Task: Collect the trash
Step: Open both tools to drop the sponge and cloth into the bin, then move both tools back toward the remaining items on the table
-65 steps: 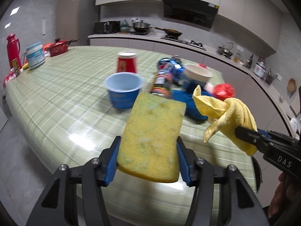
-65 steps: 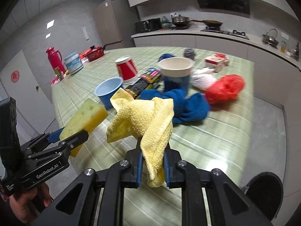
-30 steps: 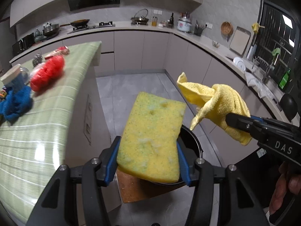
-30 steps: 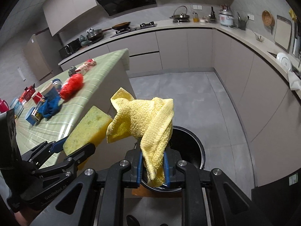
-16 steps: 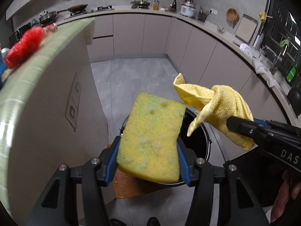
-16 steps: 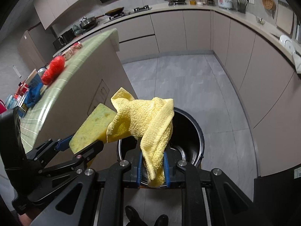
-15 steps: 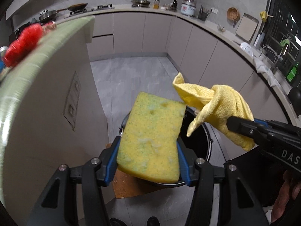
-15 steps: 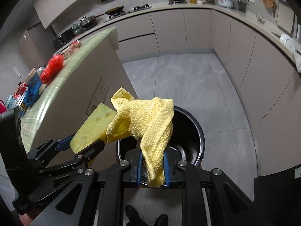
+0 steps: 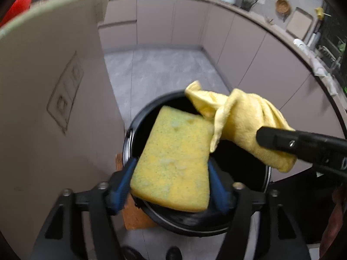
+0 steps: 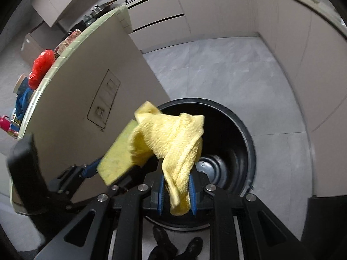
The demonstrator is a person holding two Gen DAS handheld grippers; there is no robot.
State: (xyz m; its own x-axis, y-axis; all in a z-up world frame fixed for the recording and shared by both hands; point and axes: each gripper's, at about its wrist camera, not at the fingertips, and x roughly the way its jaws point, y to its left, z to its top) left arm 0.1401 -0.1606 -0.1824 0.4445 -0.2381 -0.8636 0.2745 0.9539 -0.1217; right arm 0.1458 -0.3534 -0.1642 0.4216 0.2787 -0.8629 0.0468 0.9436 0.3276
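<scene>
My left gripper (image 9: 171, 182) is shut on a yellow sponge (image 9: 173, 160) and holds it over the open black trash bin (image 9: 138, 127) on the floor. My right gripper (image 10: 176, 192) is shut on a crumpled yellow cloth (image 10: 173, 143), also above the bin (image 10: 238, 143). In the left wrist view the cloth (image 9: 243, 121) hangs from the right gripper's finger just right of the sponge. In the right wrist view the sponge (image 10: 117, 158) sits left of the cloth. The bin's dark inside looks empty.
The kitchen island's beige end panel (image 10: 91, 99) stands close on the left of the bin. Its green-checked top carries a red bag (image 10: 41, 67) and blue cloth (image 10: 23, 99). Grey cabinets (image 9: 260, 60) curve round the right. A wooden board (image 9: 134, 216) lies under the bin.
Both grippers have swung from the island top to the floor and lowered over the bin. The bin now fills the views. Both grips are unchanged.
</scene>
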